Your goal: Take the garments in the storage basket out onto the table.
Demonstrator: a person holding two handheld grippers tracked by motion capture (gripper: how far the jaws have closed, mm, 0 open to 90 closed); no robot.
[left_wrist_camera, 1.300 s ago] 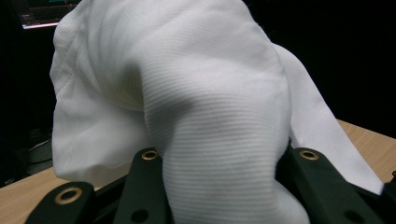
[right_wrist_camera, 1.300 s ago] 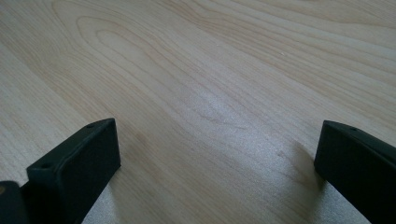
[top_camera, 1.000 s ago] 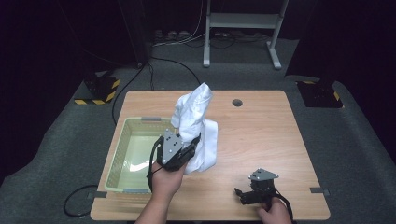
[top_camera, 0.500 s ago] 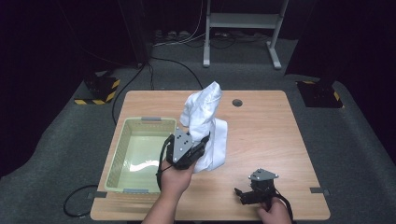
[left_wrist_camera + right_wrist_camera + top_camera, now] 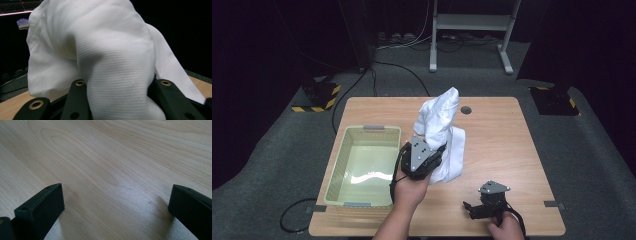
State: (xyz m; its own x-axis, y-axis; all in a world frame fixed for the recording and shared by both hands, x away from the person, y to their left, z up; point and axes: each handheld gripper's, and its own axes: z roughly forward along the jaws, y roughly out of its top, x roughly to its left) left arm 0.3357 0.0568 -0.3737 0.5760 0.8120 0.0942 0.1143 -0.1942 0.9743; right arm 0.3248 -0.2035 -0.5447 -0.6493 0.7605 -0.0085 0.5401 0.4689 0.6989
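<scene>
We see our left tongs (image 5: 435, 152) clamped tight on a white cloth (image 5: 439, 120), which bunches between the jaws and rises in a crumpled peak above the middle of the wooden worktop (image 5: 502, 135). In the left gripper view the cloth (image 5: 100, 57) billows up right in front of the black jaws, with folds spilling over both of them and a flap trailing down to the right toward the wood. The lower part of the cloth hangs down to the worktop just right of the left tongs, where it looks to rest on the surface.

A pale green plastic basket (image 5: 343, 165) stands on the left part of the worktop, just beside our left hand (image 5: 410, 190); the cloth is outside it, to its right.

Our right tongs (image 5: 469, 209) lie low near the front edge of the worktop, well apart from the cloth. In the right gripper view the right tongs (image 5: 116, 205) have their two black jaws spread wide, with bare wood grain between them and nothing in their grip.
</scene>
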